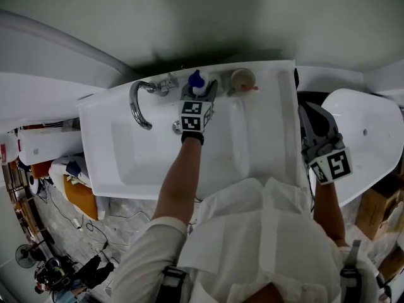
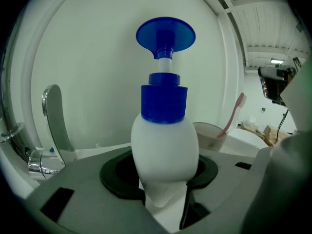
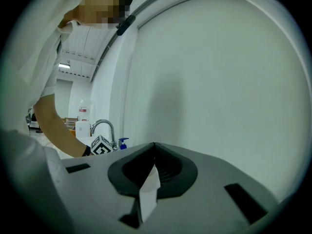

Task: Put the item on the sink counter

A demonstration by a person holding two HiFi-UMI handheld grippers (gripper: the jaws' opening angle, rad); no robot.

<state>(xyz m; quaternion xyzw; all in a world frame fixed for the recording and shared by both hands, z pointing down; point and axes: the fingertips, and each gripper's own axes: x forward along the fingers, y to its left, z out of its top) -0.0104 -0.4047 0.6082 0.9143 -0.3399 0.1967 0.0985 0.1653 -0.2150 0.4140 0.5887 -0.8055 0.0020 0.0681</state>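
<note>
A white pump bottle (image 1: pixel 198 81) with a blue cap and pump head stands upright at the back rim of the white sink (image 1: pixel 268 112), between the faucet and a cup. My left gripper (image 1: pixel 199 95) is shut on its rounded body; in the left gripper view the bottle (image 2: pixel 165 145) fills the space between the jaws of the gripper (image 2: pixel 164 179). Whether its base touches the counter is hidden. My right gripper (image 1: pixel 312 115) hangs beside the sink's right edge, shut and empty, with its jaws (image 3: pixel 155 147) meeting in front of a bare wall.
A chrome faucet (image 1: pixel 137 101) arches over the basin left of the bottle. A beige cup (image 1: pixel 242 79) with a pink toothbrush (image 2: pixel 234 116) stands just right of it. A white rounded fixture (image 1: pixel 369 131) lies right of the sink. Clutter and cables cover the floor at the left.
</note>
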